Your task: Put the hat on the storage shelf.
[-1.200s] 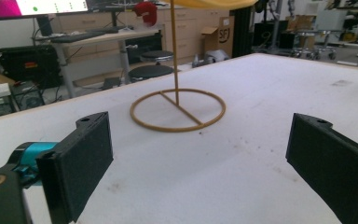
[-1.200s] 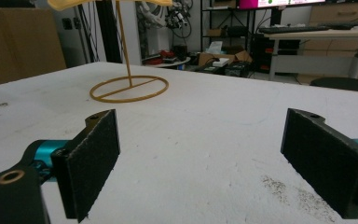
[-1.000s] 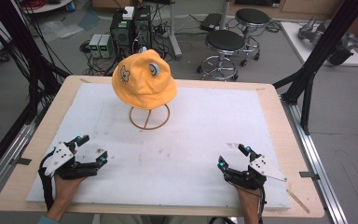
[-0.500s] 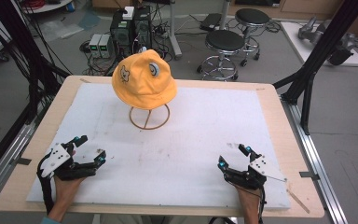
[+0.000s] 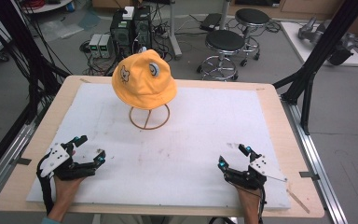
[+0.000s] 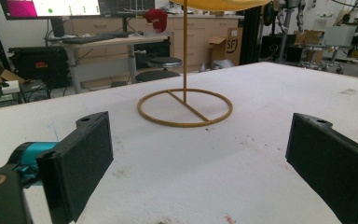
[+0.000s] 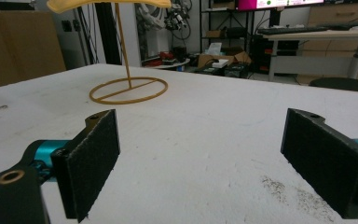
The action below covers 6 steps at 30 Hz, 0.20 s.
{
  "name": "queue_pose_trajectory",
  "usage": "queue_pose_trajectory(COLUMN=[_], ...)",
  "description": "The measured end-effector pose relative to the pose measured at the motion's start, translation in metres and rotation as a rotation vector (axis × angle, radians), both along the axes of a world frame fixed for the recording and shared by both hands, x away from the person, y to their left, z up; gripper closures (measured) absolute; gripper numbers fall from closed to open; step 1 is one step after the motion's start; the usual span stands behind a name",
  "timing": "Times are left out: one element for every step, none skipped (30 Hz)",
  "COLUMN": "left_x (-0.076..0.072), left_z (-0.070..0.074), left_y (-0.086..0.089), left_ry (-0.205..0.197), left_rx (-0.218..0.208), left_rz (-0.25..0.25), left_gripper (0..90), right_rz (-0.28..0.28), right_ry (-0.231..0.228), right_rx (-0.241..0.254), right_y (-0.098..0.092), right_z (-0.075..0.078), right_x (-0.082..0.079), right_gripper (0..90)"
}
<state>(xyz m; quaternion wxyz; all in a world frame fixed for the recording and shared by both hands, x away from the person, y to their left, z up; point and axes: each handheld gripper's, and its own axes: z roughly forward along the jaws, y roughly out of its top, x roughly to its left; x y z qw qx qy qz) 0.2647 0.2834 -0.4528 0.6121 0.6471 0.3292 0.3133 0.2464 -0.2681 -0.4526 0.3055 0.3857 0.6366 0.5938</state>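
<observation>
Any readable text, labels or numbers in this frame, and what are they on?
"SF": on the cardboard box behind the table, left gripper view.
Monitor text: too blurred to read.
Yellow hat: cartoon face patches, no words.
Left gripper, right gripper: no markings legible.

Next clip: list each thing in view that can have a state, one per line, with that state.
Yellow bucket hat: perched on its stand, brim hanging free, untouched.
Thin yellow wire hat stand: upright, ring base flat on the white mat.
White table mat: lying flat, lightly stained.
Left gripper: open, holding nothing, low over the mat.
Right gripper: open, holding nothing, low over the mat.
</observation>
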Motion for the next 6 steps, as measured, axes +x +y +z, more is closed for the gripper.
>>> queue_pose_trajectory(left_x=[0.0, 0.0, -0.0001, -0.0002, -0.0002, -0.0003], left_z=[0.0, 0.0, 0.0, 0.0, 0.0, 0.0], left_y=[0.0, -0.0001, 0.0001, 0.0001, 0.0005, 0.0007], left_ry=[0.0, -0.001, -0.002, -0.003, -0.003, -0.002], left_rx=[0.0, 0.0, 0.003, 0.003, 0.002, -0.001], left_rz=[0.0, -0.001, -0.001, 0.0, -0.001, 0.0], left_gripper=[7.5, 7.5, 7.5, 7.5, 7.5, 7.5], right_rz=[-0.002, -0.002, -0.003, -0.004, -0.004, -0.004], right_ry=[-0.003, -0.002, -0.004, -0.004, -0.003, -0.003], right_rx=[0.003, 0.005, 0.001, 0.0, 0.0, -0.001], right_y=[-0.0001, 0.0, 0.0, 0.0001, 0.0002, 0.0003], right_z=[-0.0001, -0.0001, -0.0002, -0.0001, -0.0001, -0.0001], right_x=[-0.0002, -0.0006, -0.0003, -0.0002, -0.0002, -0.0003], right_gripper=[10.4, 10.4, 10.4, 10.4, 10.4, 10.4])
